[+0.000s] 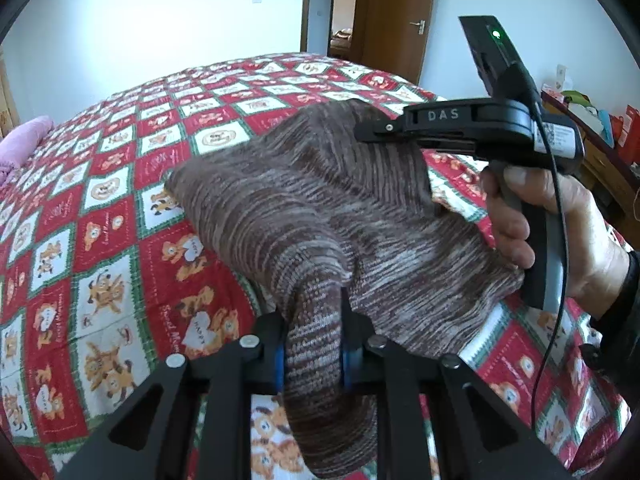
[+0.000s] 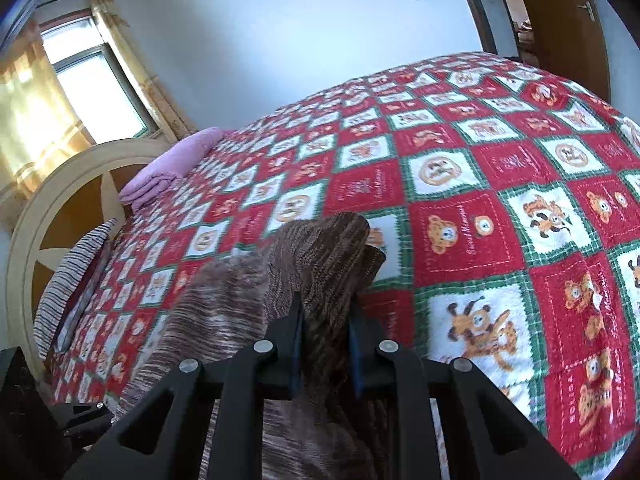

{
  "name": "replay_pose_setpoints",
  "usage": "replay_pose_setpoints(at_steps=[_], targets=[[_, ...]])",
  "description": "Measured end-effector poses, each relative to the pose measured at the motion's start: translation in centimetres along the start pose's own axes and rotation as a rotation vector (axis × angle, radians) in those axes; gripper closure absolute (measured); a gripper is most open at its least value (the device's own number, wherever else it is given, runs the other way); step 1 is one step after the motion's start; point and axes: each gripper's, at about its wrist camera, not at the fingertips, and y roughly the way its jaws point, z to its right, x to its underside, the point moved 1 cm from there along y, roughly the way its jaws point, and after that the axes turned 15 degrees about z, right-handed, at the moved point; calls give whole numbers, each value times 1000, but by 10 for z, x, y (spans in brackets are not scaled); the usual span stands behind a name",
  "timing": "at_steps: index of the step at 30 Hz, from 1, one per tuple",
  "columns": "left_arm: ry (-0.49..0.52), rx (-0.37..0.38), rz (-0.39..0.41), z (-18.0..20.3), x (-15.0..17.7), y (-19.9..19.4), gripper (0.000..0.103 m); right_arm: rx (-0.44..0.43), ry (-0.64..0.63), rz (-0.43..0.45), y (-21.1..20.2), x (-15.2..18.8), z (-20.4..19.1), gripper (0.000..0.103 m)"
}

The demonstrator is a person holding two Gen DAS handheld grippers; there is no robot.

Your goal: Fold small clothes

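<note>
Holding the brown striped knit garment up off the bed with both tools, that's where you're at right now. Your left gripper has its two fingers squeezed onto a bunched fold of the knit, which runs straight through the gap between the blue pads and hangs down below them toward the camera. Your right gripper is doing the same thing in its own view: fingers nearly together, a thick roll of the fabric clamped between them, with the cloth poking out past the tips and the rest draping down to the left side and under the tool. From the left wrist camera you can see your right hand wrapped around the handle of that right tool, whose nose sits on the upper edge of the garment, so the cloth is stretched in a saggy sheet between the two grips. It's mostly in the air over the red, white and green bear-patterned quilt. A pink folded blanket sits near the headboard, well apart from the garment, next to a striped pillow.
</note>
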Motion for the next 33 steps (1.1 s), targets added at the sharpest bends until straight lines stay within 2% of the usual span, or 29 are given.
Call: replay_pose_setpoints(at_steps=[7,17,33], targets=[[-5,3,34,-5,5,-40,84,-35,0,20,-22,10,-25,85],[-44,-13,61,-18,22,-83,84,-114,-14,-2,-36,34,-72,86],[-99,-113,138,-64,49,-166,84,-286,-66,-18,-35,53,-165,86]])
